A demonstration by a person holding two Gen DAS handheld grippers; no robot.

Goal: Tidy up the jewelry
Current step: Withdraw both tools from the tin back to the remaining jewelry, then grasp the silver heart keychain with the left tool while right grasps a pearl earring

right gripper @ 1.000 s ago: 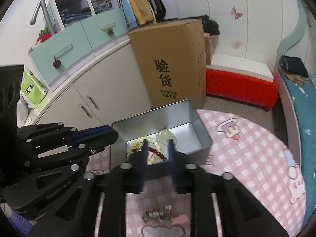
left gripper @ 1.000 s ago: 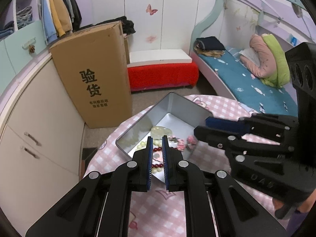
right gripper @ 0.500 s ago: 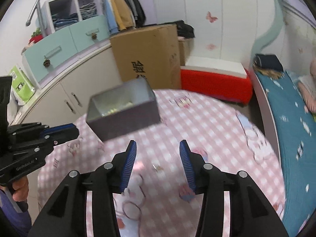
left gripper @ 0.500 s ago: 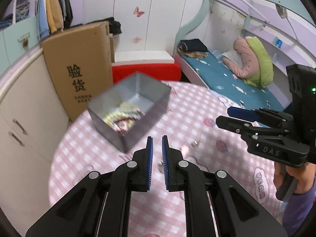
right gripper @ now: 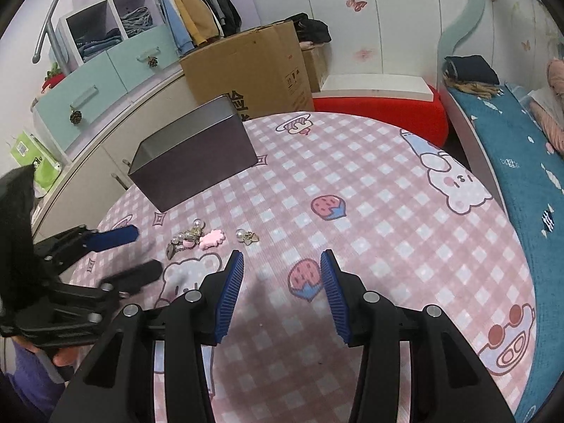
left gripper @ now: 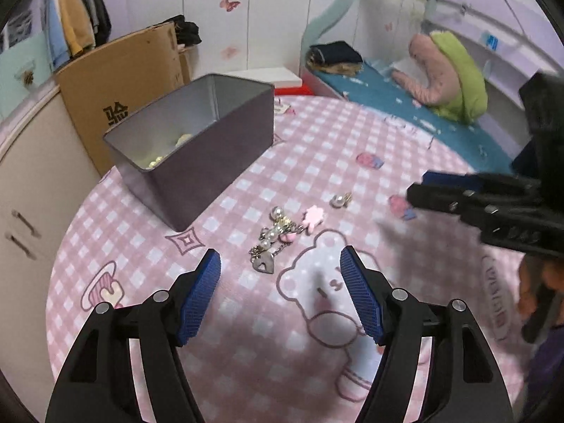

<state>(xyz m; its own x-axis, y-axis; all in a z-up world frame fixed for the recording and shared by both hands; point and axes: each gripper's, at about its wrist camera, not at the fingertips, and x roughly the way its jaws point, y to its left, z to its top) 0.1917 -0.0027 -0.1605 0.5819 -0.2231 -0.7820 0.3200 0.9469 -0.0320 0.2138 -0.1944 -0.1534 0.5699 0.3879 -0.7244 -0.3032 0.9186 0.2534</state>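
Two loose bits are left on the pink checked counter (left gripper: 352, 134), near the grey metal tin (left gripper: 197, 176) that already holds pale beads. I've got the left gripper (left gripper: 280, 264) with jaws spread wide over the silver pearl chain with a heart charm (left gripper: 269, 243); a pink flower clip (left gripper: 313, 215) touches it and a small pearl earring (right gripper: 246, 236) lies just beside. Right gripper (right gripper: 282, 264) is released too, holding nothing. Chain looks light, floppy and slippery, so I'd pinch the bunched middle, not the charm.
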